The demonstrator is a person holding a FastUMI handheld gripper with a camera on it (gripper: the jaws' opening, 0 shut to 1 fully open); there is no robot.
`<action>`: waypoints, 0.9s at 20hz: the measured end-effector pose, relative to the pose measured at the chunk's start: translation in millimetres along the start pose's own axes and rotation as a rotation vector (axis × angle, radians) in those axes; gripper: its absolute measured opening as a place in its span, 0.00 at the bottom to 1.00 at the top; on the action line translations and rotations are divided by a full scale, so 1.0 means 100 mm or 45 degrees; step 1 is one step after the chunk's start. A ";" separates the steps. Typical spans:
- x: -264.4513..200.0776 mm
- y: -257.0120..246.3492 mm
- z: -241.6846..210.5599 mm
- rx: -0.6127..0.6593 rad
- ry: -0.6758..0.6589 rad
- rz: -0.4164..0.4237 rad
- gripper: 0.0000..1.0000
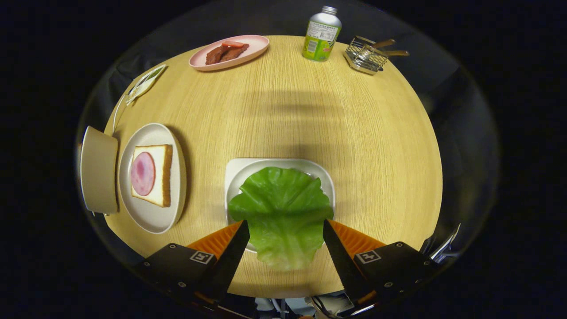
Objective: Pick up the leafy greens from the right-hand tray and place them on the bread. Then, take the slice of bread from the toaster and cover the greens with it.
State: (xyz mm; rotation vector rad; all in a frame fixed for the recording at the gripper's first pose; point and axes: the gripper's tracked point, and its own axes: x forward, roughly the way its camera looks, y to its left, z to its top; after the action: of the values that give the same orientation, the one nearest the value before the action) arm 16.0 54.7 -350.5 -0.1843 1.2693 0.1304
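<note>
Gripper (283,228) nearest, fingers spread wide, lettuce leaf (282,212) lying between them, neither finger pressing on it yet; leaf sits on white tray (233,170), near edge draping over tray rim toward camera; looks light, floppy, tears easily, prob slick; best grab at thick stem end near the fingers, gentle squeeze; bread w/ ham (151,174) on plate (153,217) at 9 o'clock from tray; toaster (366,55) far off at 1 o'clock.
</note>
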 end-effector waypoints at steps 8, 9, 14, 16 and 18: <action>0.20 0.01 -0.08 0.017 0.067 0.003 1.00; 0.22 0.01 -0.08 0.020 0.065 0.006 1.00; 0.23 0.04 -0.08 0.083 0.070 0.059 0.98; 0.23 0.06 -0.07 0.075 0.058 0.065 0.95; 0.23 0.07 -0.06 0.064 0.048 0.064 0.88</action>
State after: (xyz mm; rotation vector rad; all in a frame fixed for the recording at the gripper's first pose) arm 15.4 59.7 -374.6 -0.1117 1.3136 0.1384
